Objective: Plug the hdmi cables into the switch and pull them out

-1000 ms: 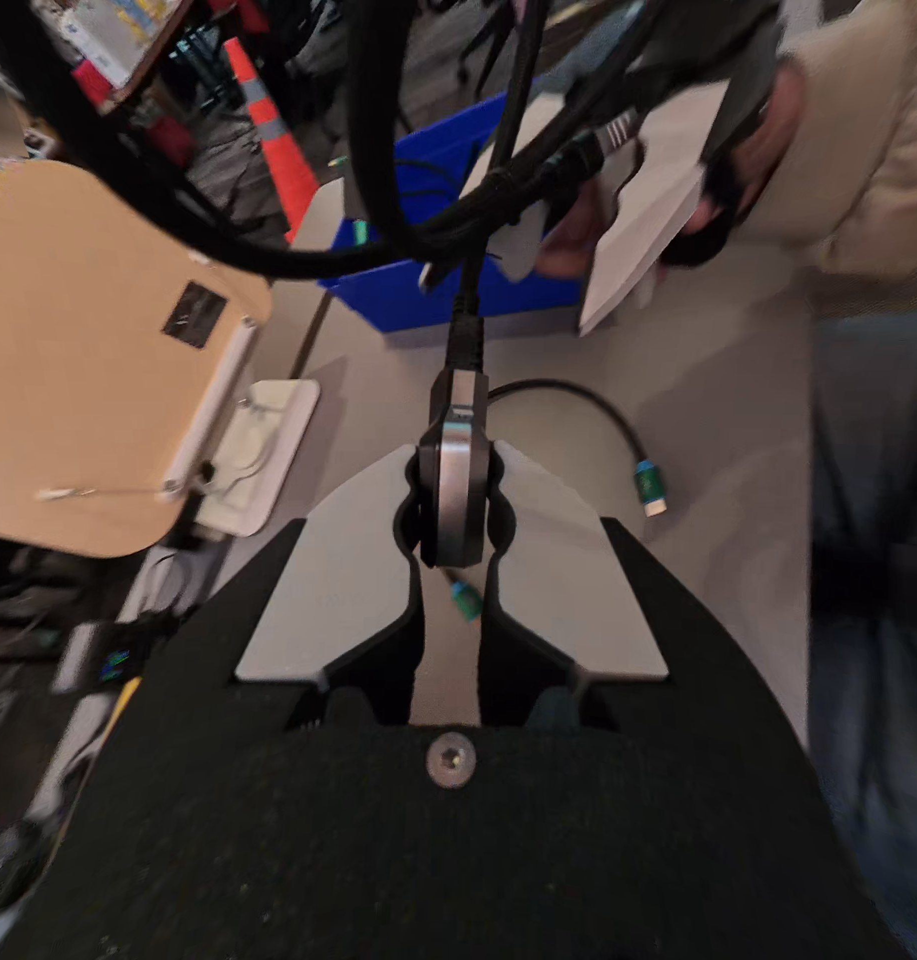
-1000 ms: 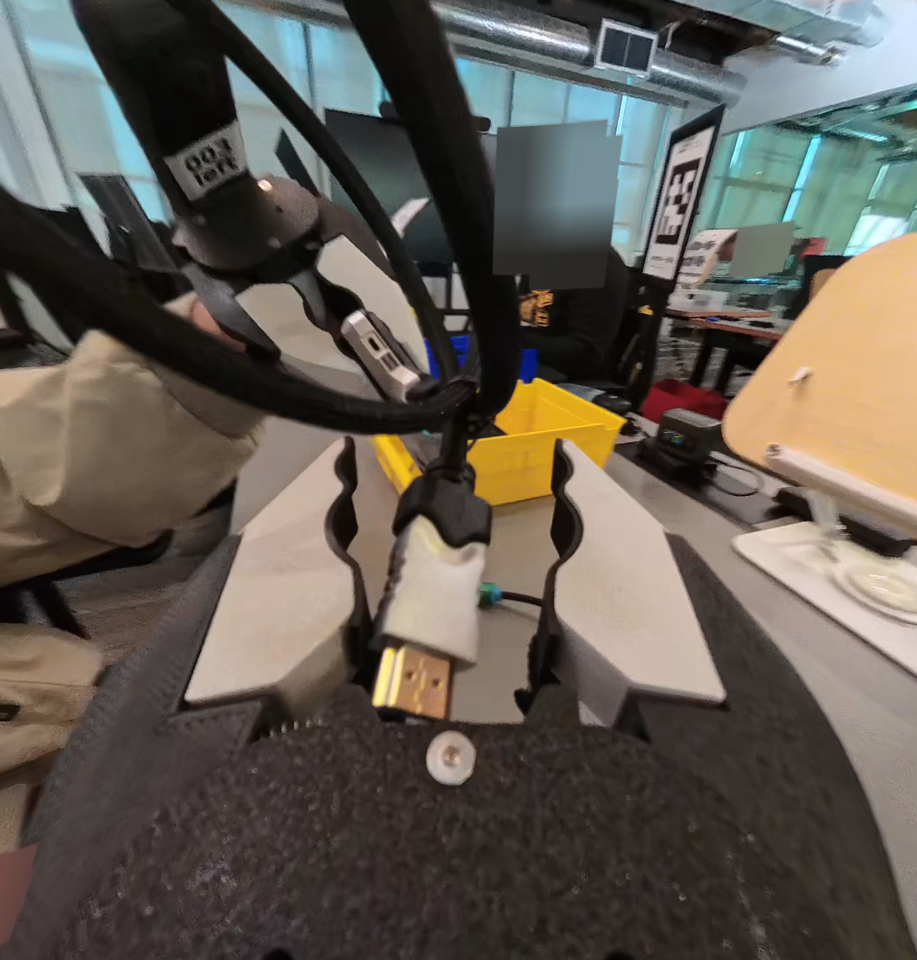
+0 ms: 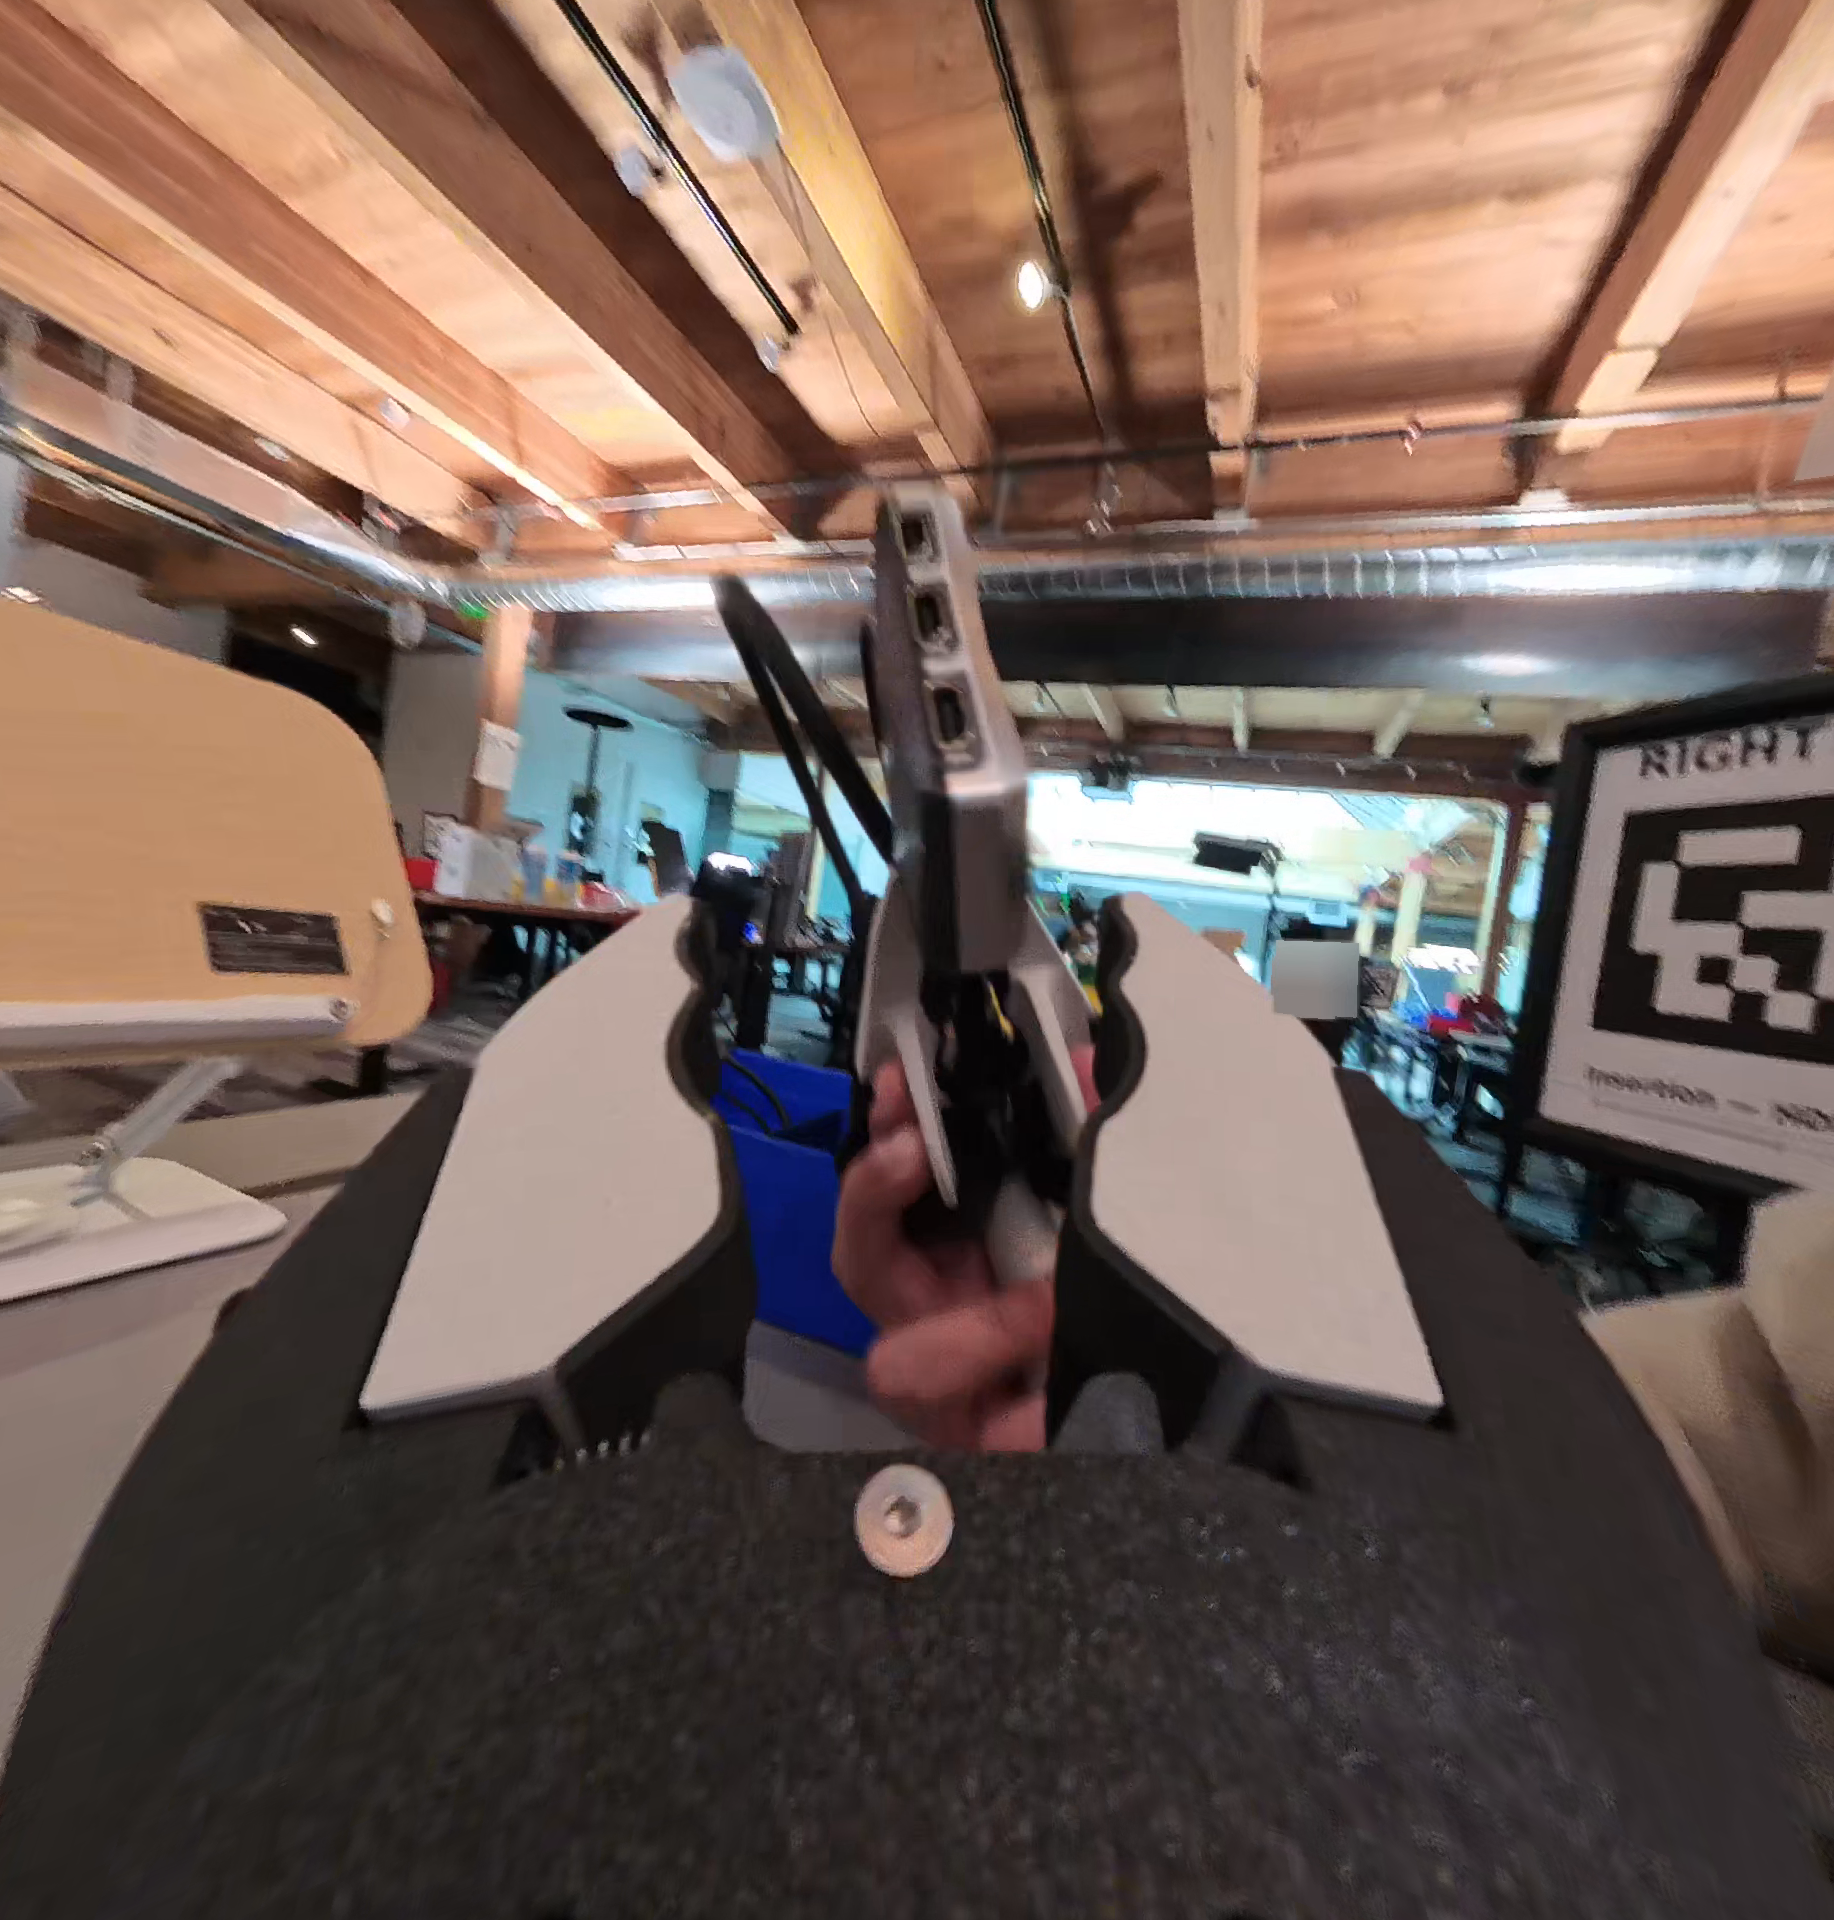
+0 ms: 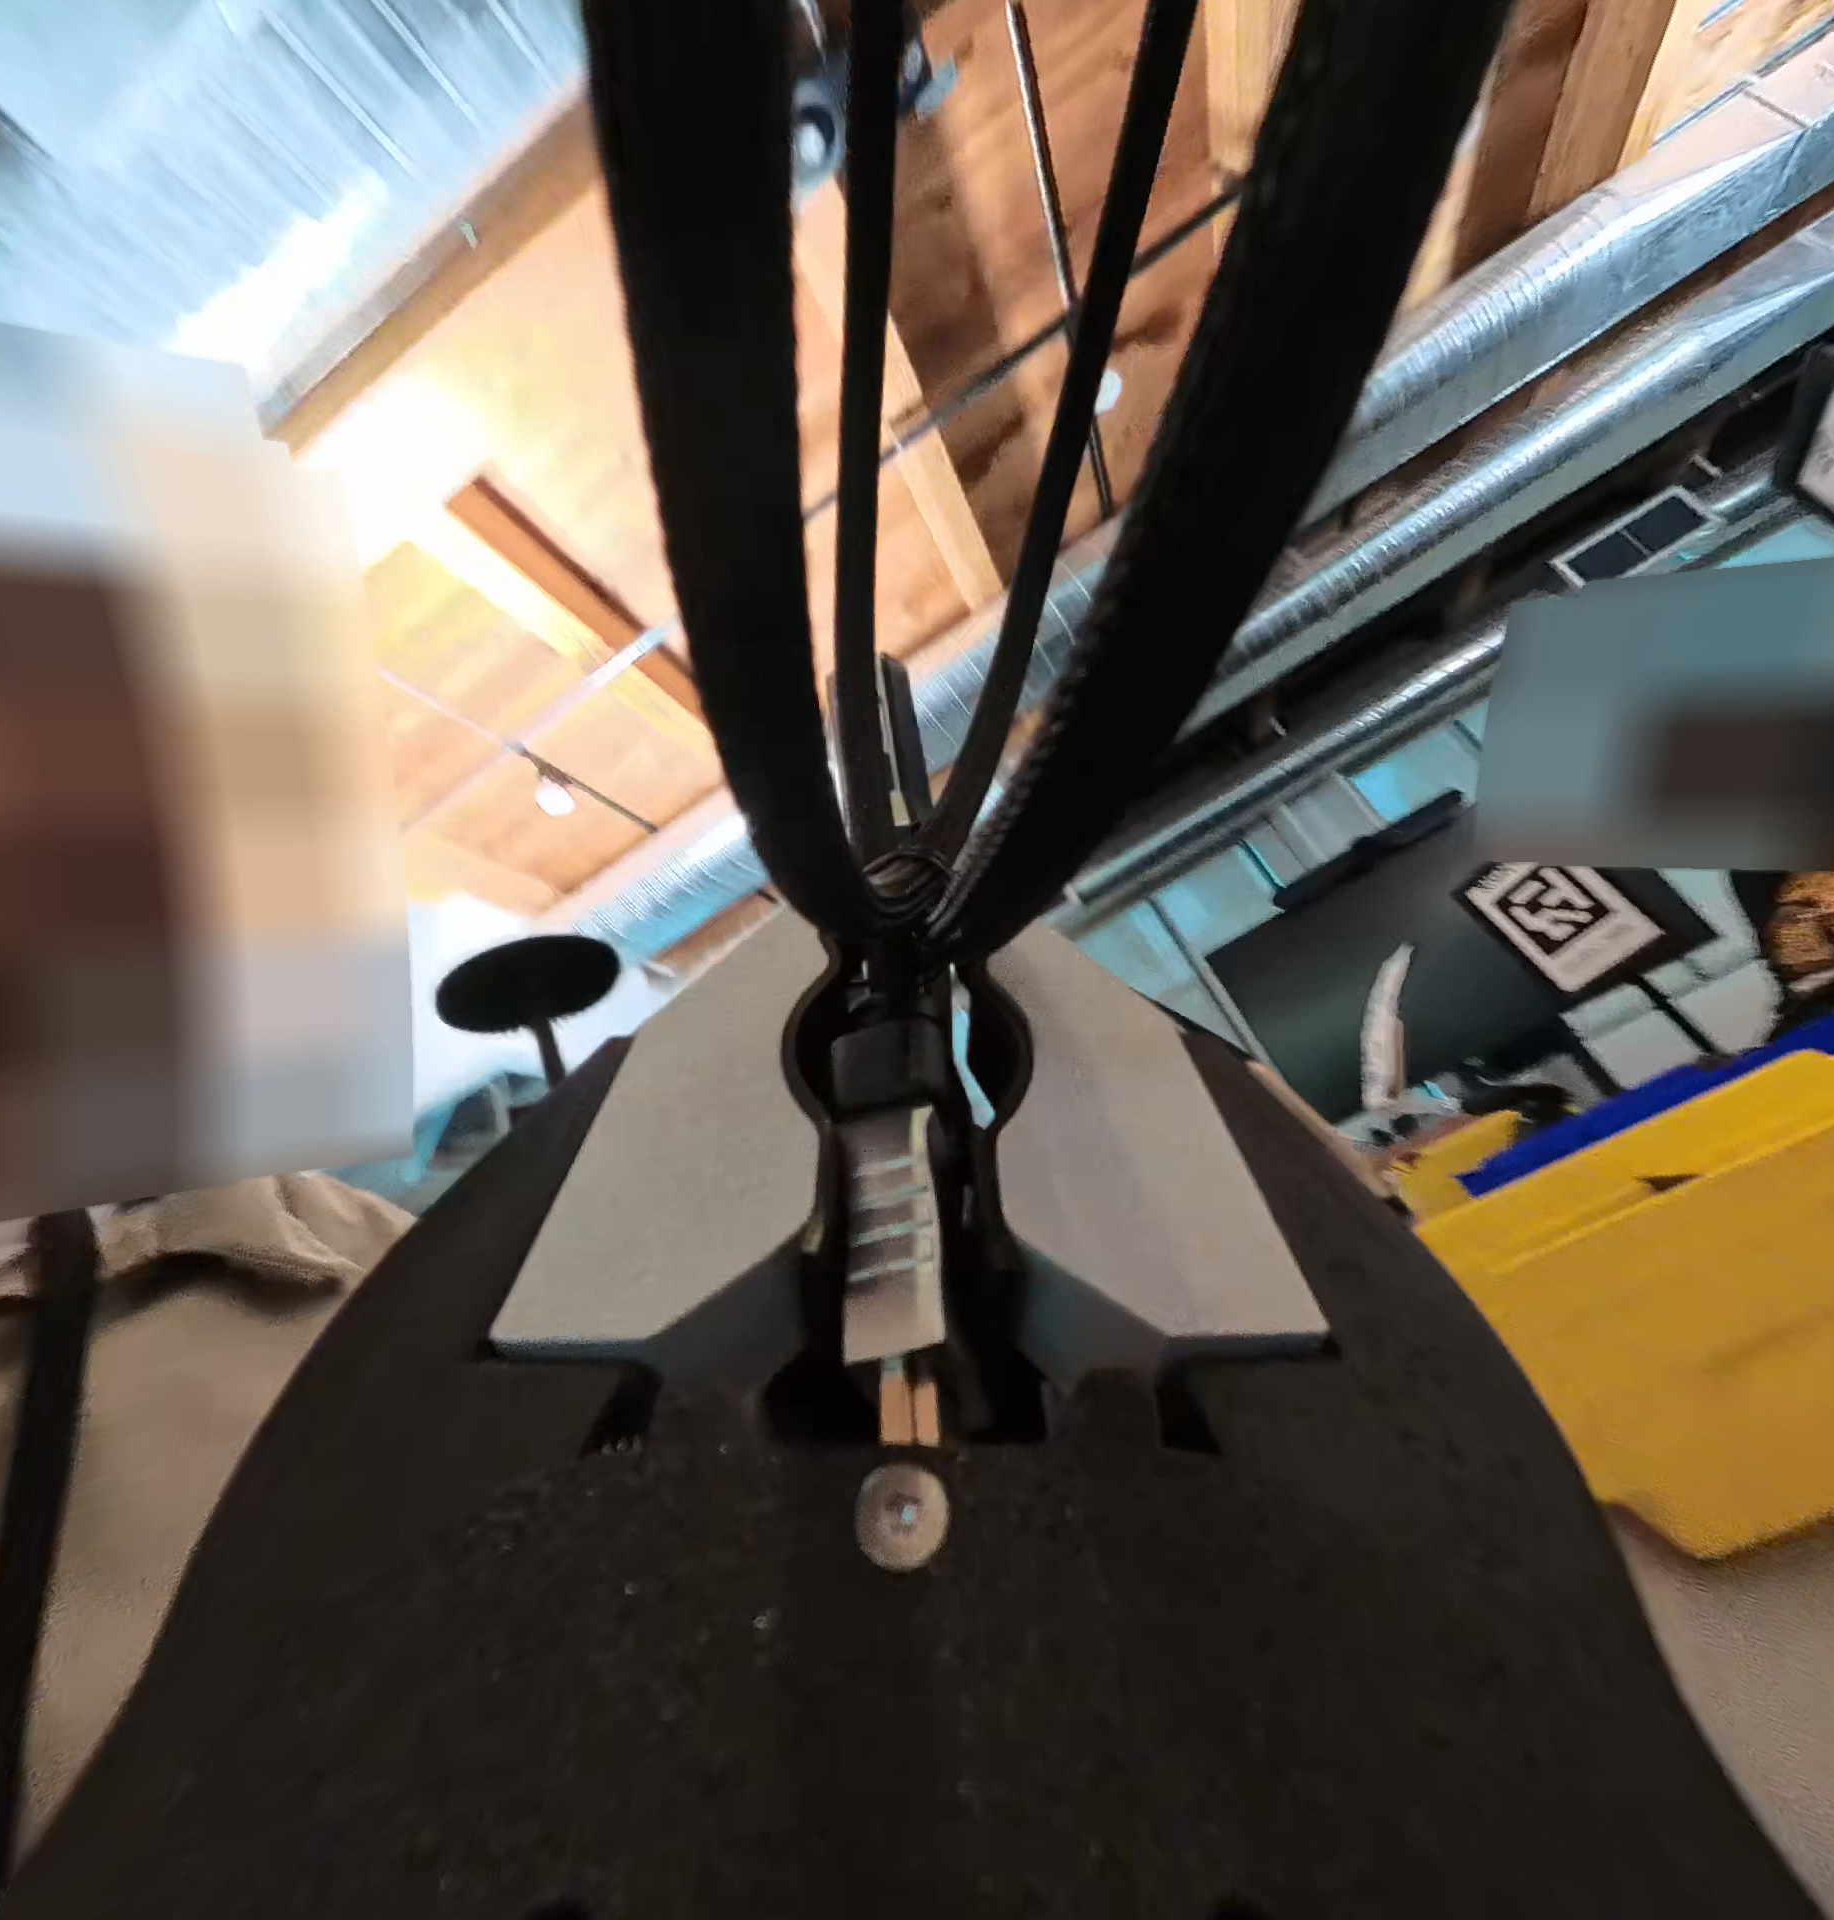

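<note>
Left gripper [image 3: 897, 920] jaws were spread wide, nothing held between them. Beyond them, at frame centre, the silver box-shaped switch [image 3: 960, 748] with a row of ports was seen upright above the right gripper [image 3: 954, 997], carried by a hand [image 3: 934, 1278]. Its grip there couldn't be told. In the right wrist view, jaws were clamped narrow on the grey ridged HDMI plug [image 4: 887, 1226], gold tip toward the camera, with black cables [image 4: 705, 416] rising to the frame top.

Silver switch [image 3: 954, 821], black cables [image 4: 726, 520], yellow bin [image 4: 1661, 1340].
</note>
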